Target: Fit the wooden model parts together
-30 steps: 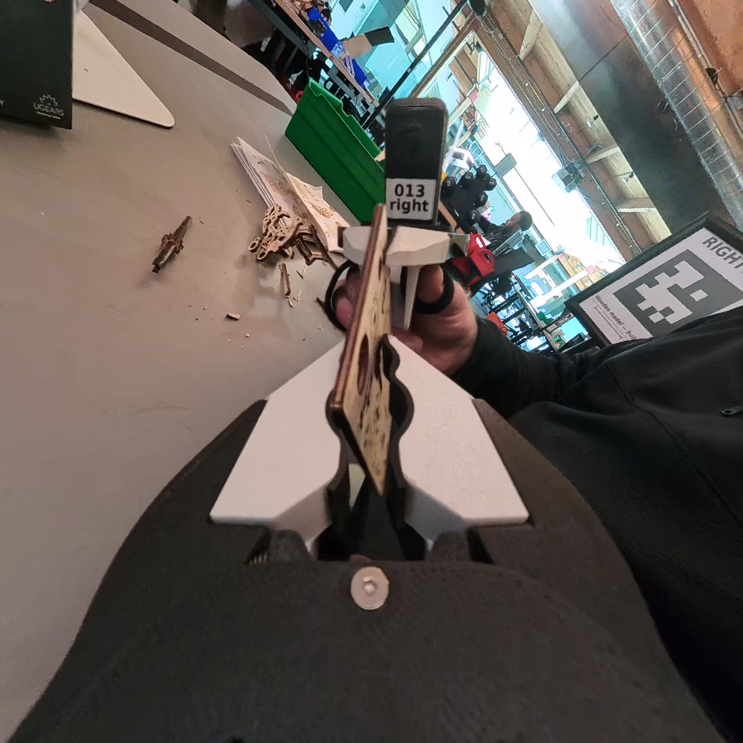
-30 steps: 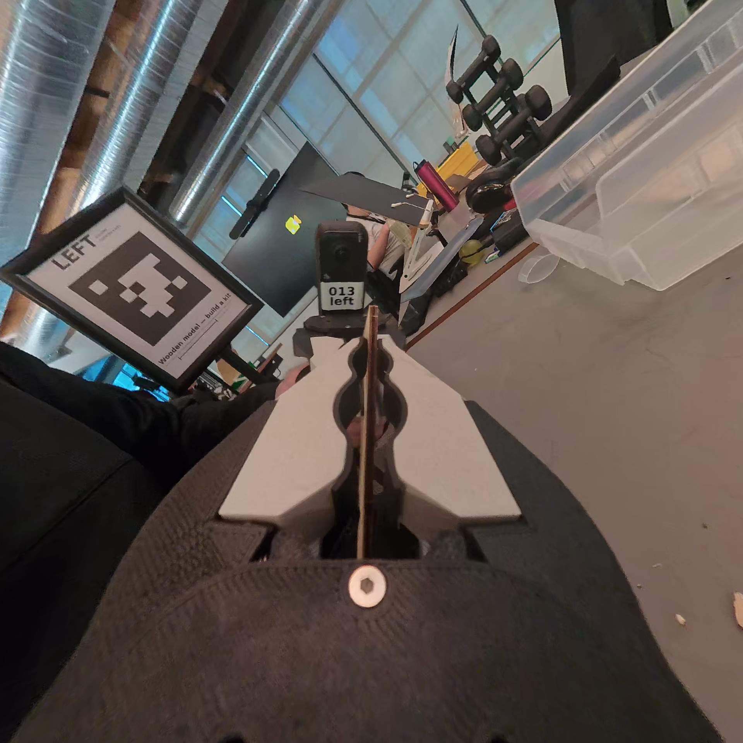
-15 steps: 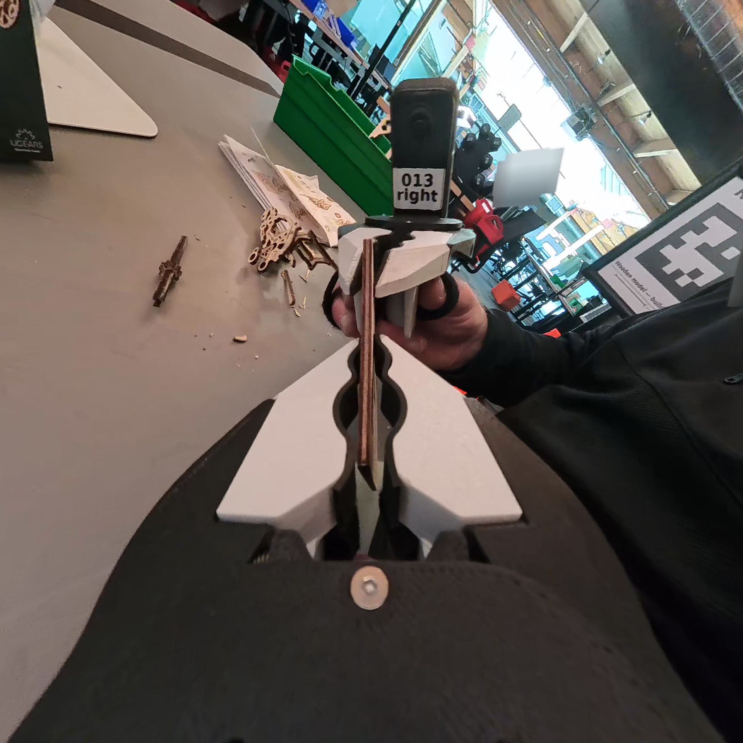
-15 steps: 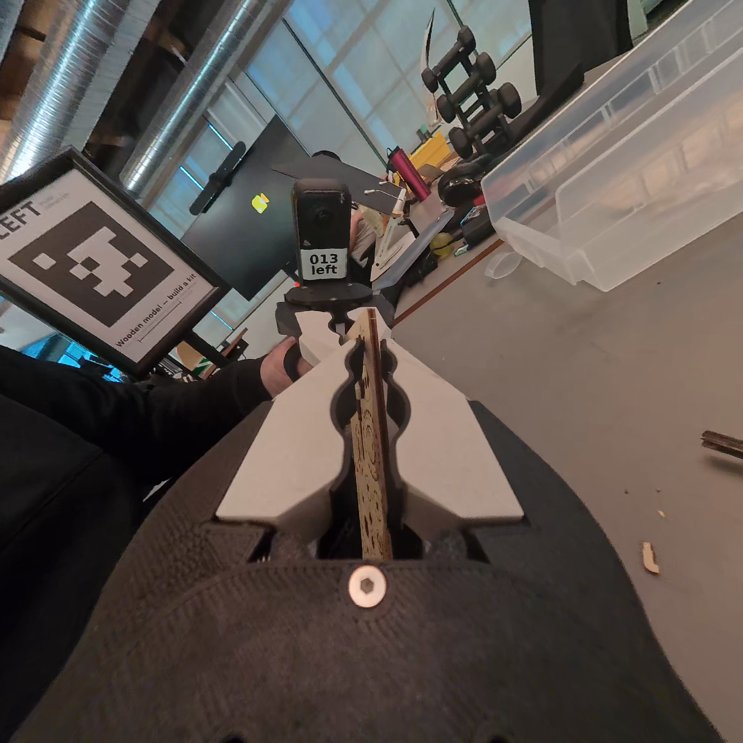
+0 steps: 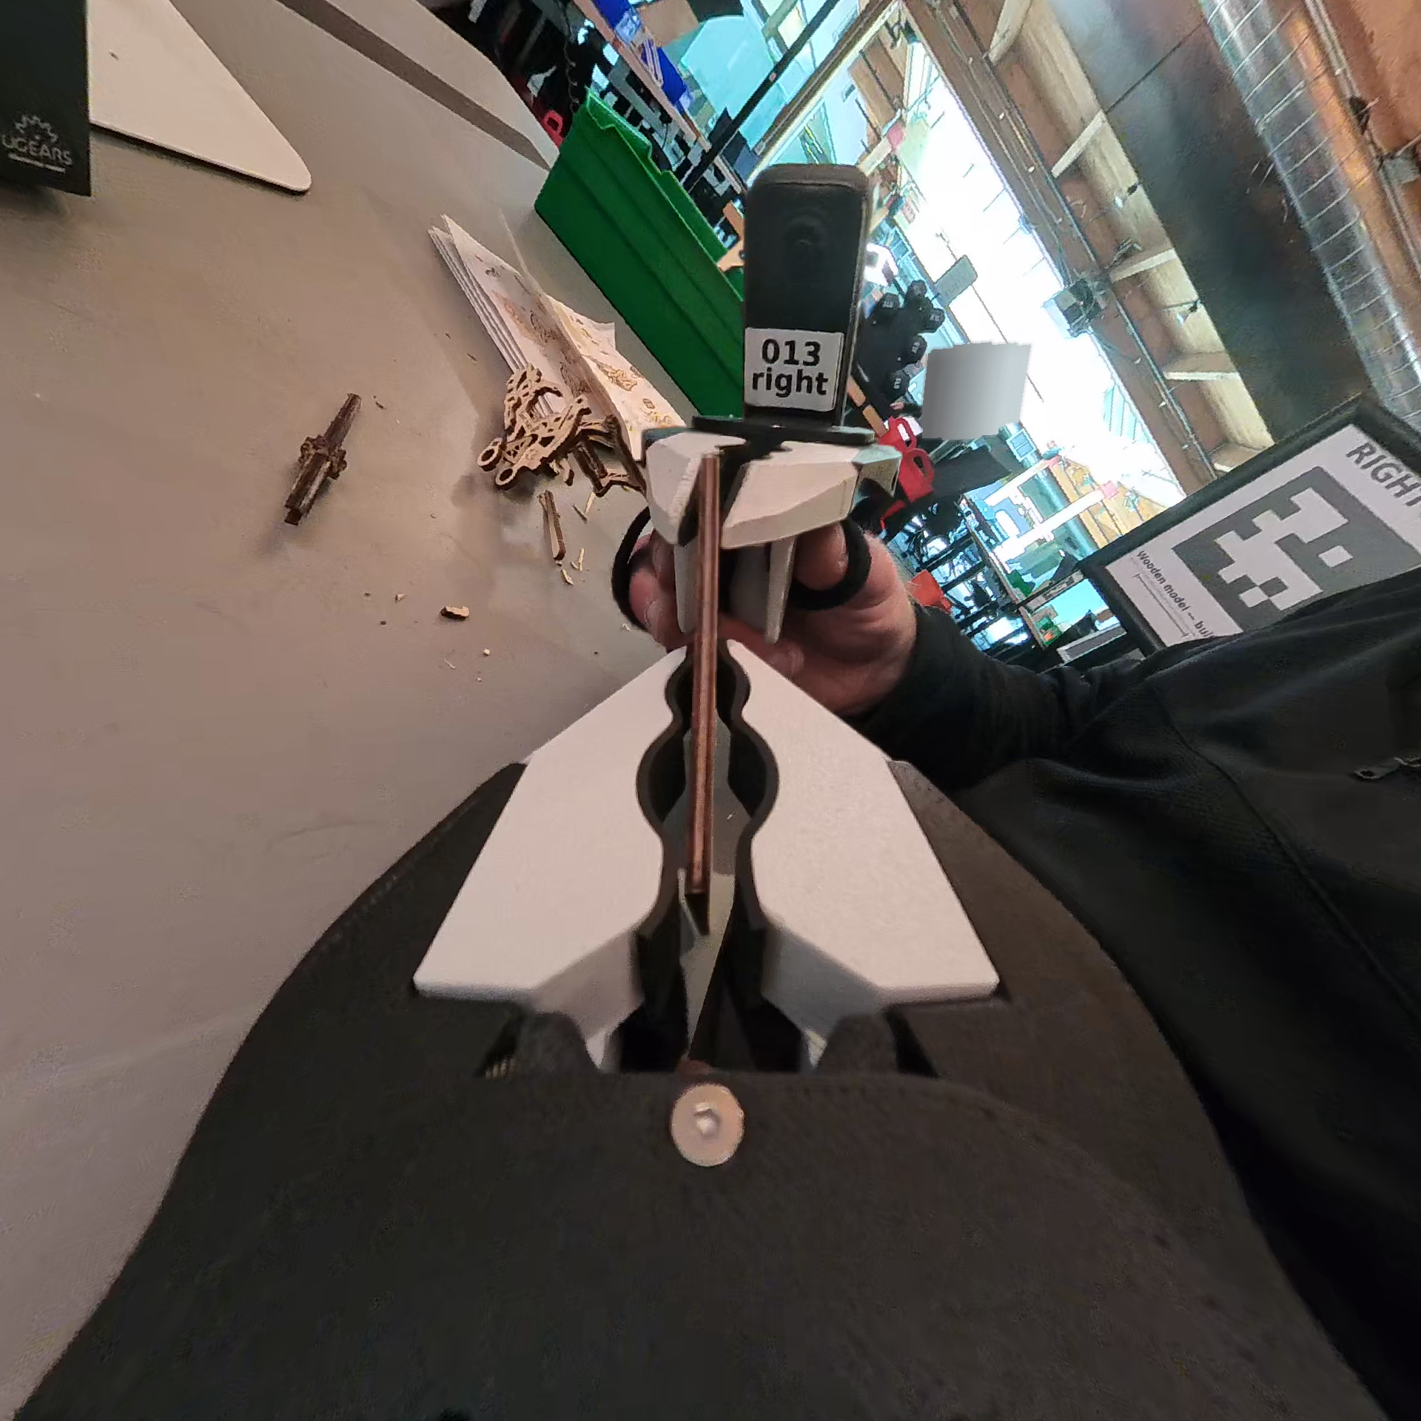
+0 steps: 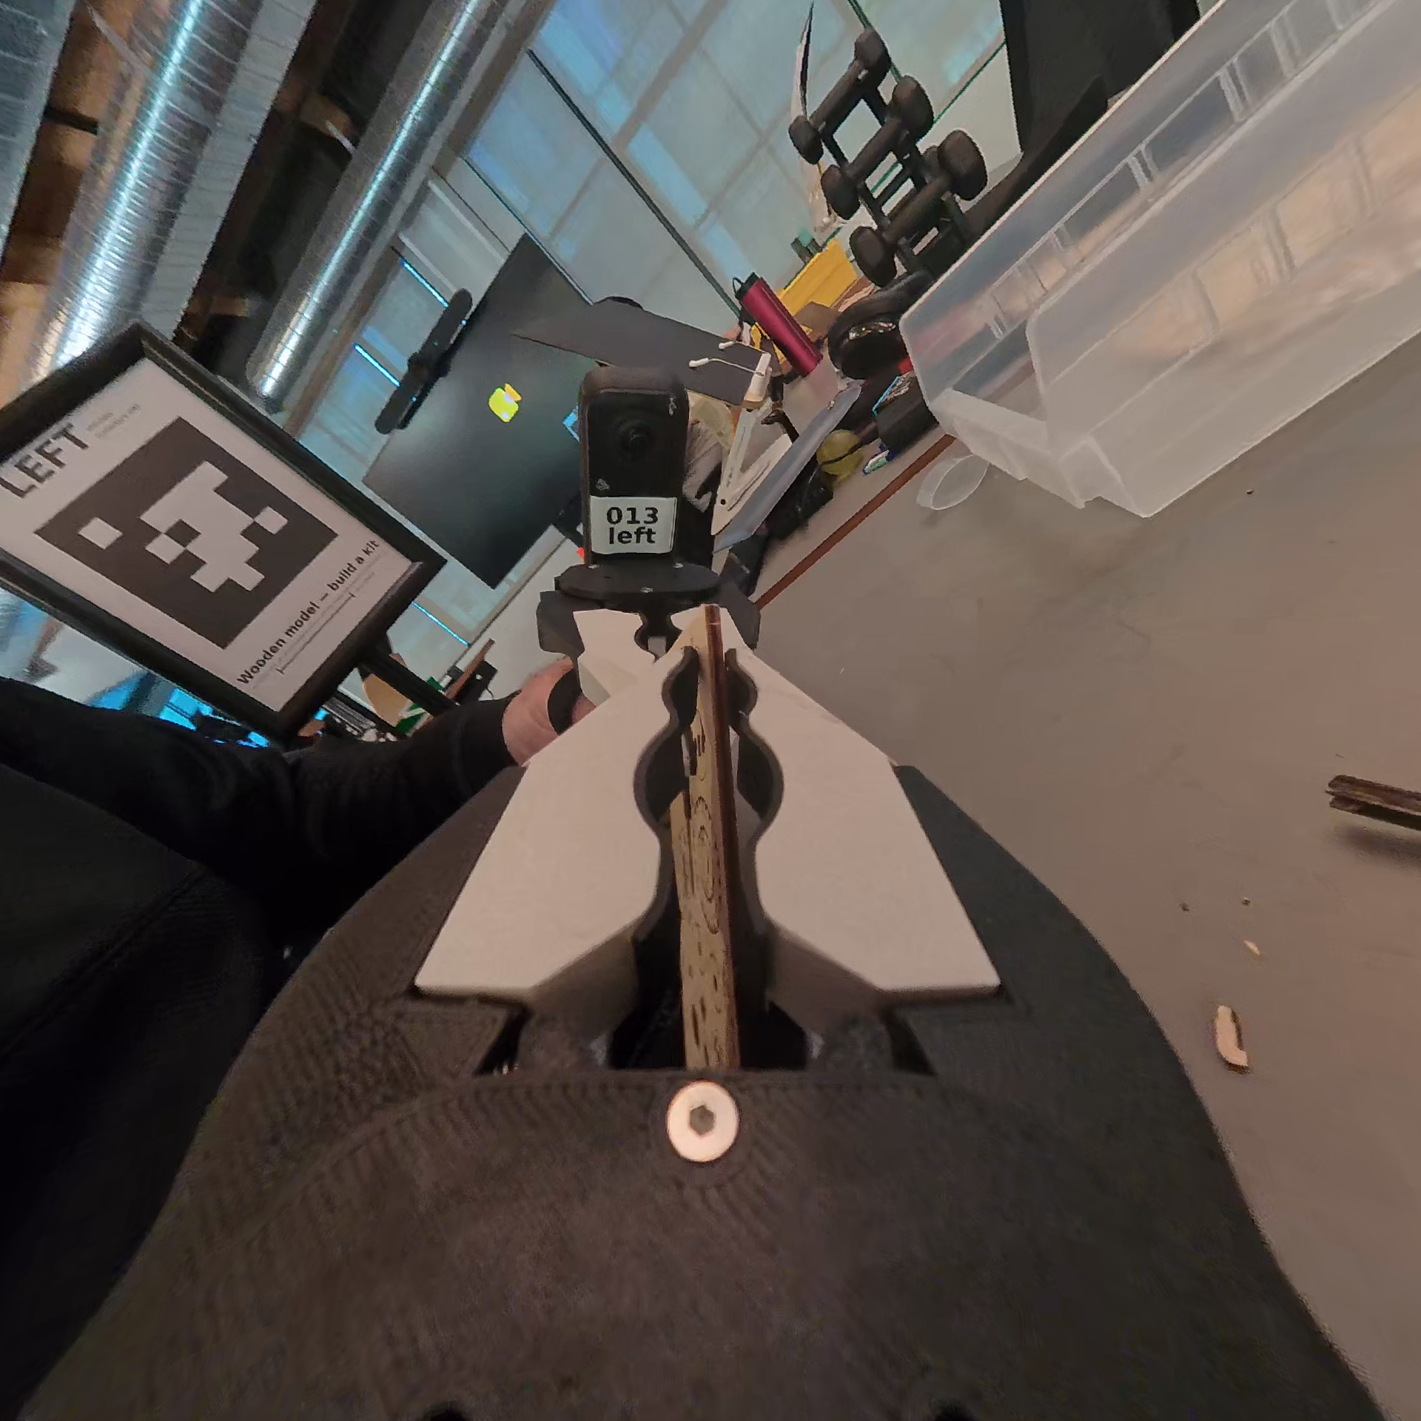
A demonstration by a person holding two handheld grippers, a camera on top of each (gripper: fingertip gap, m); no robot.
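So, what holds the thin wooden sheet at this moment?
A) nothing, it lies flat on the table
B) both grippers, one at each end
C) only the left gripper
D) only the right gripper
B: the wooden sheet stands edge-on between the closed fingers of the left gripper, and its far end sits in the right gripper; the right wrist view shows the same.

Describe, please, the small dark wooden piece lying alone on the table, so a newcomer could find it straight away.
Start in the left wrist view at the green bin at the grey table's far edge, then come nearer to the pile of pale wooden cutouts beside the stacked sheets. Left of that pile lies the dark wooden axle piece: stick-shaped, notched, far browner than the cutouts, and alone.
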